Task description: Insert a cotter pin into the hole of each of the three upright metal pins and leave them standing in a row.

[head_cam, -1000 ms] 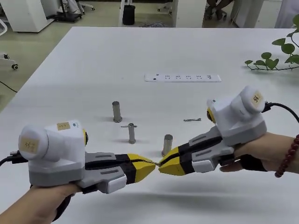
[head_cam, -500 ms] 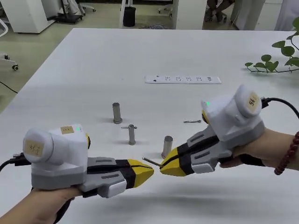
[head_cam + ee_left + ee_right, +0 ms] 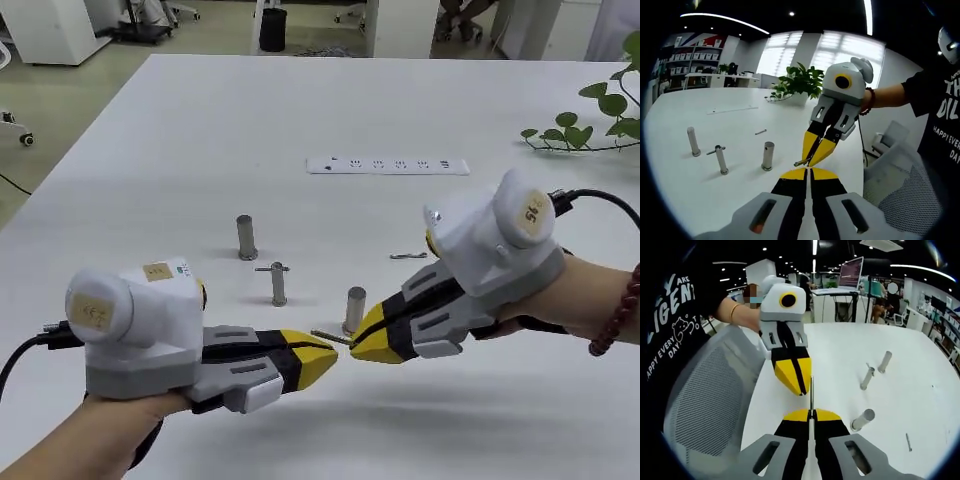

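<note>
Three upright metal pins stand on the white table: a far one [image 3: 246,237], a middle one [image 3: 278,283] with a cotter pin through its top, and a near bare one [image 3: 355,308]. My right gripper [image 3: 355,346] is shut on a cotter pin [image 3: 330,337] that sticks out leftward from its tips, just in front of the near pin. The right gripper view has this cotter pin [image 3: 811,390] running straight ahead from the gripper [image 3: 811,413]. My left gripper [image 3: 330,356] is shut with nothing in it, its tips just below the free end of the pin [image 3: 801,162].
A loose cotter pin [image 3: 410,256] lies on the table to the right of the pins. A white power strip [image 3: 388,165] lies farther back. A green plant [image 3: 590,125] sits at the table's right edge. An office chair [image 3: 705,405] stands beside the table.
A second ago both grippers' tips met on the cotter pin. The left gripper has let go and drawn back a little; the right keeps the pin and has edged up toward the near pin.
</note>
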`<control>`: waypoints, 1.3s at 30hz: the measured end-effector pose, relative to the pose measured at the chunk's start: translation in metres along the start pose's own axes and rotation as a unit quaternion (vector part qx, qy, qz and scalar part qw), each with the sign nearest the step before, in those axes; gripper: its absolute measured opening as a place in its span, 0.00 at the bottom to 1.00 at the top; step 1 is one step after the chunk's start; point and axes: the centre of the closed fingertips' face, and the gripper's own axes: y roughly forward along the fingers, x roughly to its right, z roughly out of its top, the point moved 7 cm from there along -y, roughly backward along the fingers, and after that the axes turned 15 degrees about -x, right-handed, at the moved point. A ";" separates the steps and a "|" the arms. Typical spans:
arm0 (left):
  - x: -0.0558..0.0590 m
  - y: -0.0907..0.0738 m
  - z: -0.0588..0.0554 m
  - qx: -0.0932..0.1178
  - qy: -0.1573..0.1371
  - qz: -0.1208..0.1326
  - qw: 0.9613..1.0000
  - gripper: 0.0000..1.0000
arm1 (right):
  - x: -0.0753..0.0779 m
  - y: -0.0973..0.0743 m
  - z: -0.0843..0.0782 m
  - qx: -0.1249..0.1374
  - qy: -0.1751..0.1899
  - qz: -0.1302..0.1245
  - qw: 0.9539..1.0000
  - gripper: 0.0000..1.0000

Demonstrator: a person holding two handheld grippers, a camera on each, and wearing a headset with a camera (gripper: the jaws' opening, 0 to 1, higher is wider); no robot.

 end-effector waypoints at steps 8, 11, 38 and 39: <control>-0.001 0.002 0.000 0.002 0.007 0.023 1.000 0.05 | 0.011 -0.008 -0.012 -0.028 0.001 -0.023 0.999 0.00; -0.003 0.002 0.000 0.002 0.011 0.033 0.999 0.07 | 0.013 -0.011 -0.016 -0.040 -0.001 -0.032 0.999 0.00; -0.028 0.025 0.004 -0.006 0.029 0.149 0.988 0.23 | 0.047 -0.018 -0.047 -0.109 -0.012 -0.067 0.992 0.00; -0.029 0.026 0.004 -0.006 0.026 0.152 0.988 0.23 | 0.048 -0.017 -0.047 -0.110 -0.013 -0.067 0.992 0.00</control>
